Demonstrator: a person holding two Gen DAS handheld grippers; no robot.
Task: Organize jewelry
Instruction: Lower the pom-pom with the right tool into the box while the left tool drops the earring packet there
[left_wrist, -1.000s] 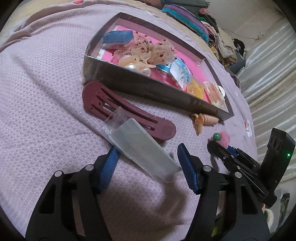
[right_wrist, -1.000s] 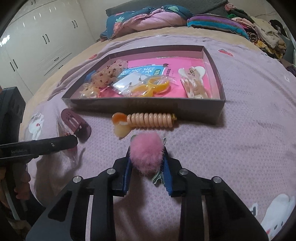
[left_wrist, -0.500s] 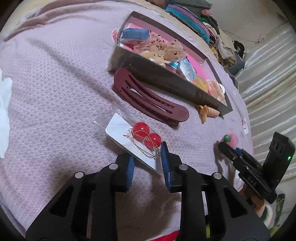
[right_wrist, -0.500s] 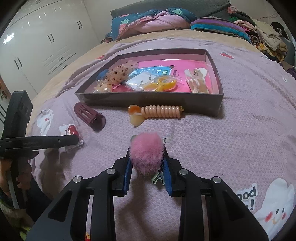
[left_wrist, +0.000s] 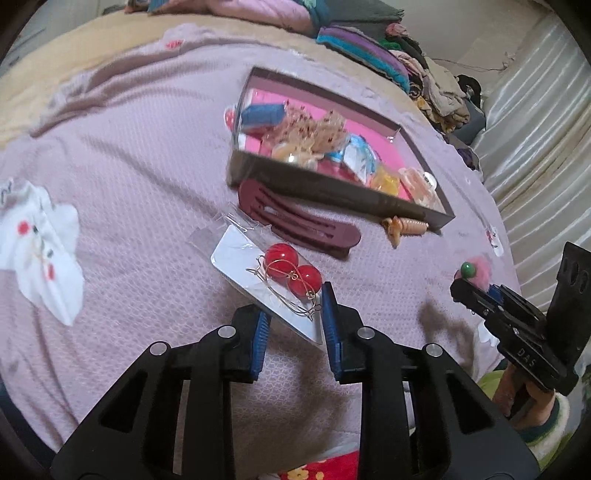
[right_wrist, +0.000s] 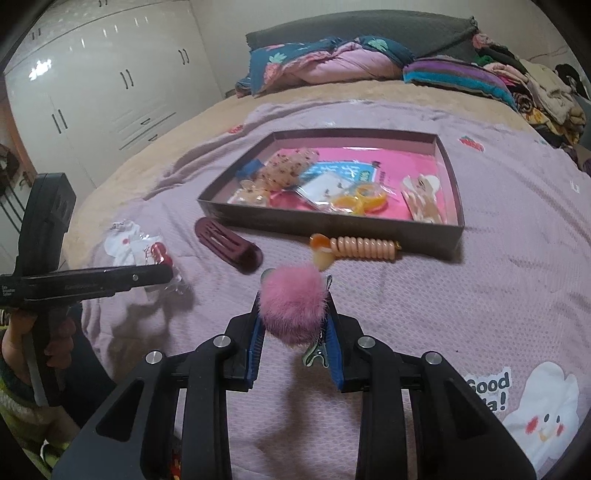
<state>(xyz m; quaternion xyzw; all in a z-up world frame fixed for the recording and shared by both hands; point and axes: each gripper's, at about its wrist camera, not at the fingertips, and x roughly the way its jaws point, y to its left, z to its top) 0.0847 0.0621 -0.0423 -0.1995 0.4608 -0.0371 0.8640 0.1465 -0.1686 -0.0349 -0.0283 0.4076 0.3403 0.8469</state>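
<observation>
My left gripper (left_wrist: 293, 317) is shut on a clear packet with a white card and red ball earrings (left_wrist: 280, 277), held above the bedspread. It also shows in the right wrist view (right_wrist: 159, 254) at the left gripper's tip. My right gripper (right_wrist: 293, 325) is shut on a pink pompom hair clip (right_wrist: 291, 304); the clip shows small in the left wrist view (left_wrist: 476, 271). A dark shallow box (right_wrist: 456, 236) with a pink lining holds several hair accessories. It also shows in the left wrist view (left_wrist: 332, 192).
A maroon hair clip (left_wrist: 299, 225) (right_wrist: 229, 245) and a peach spiral hair tie (right_wrist: 354, 249) (left_wrist: 404, 227) lie on the bedspread in front of the box. Folded blankets and clothes (right_wrist: 461, 77) are piled at the bed's far end. White wardrobes (right_wrist: 92, 92) stand at left.
My left gripper closed on the earring packet, turned it earrings-up and lifted it back from the box. My right gripper rose and pulled back with the pompom clip.
</observation>
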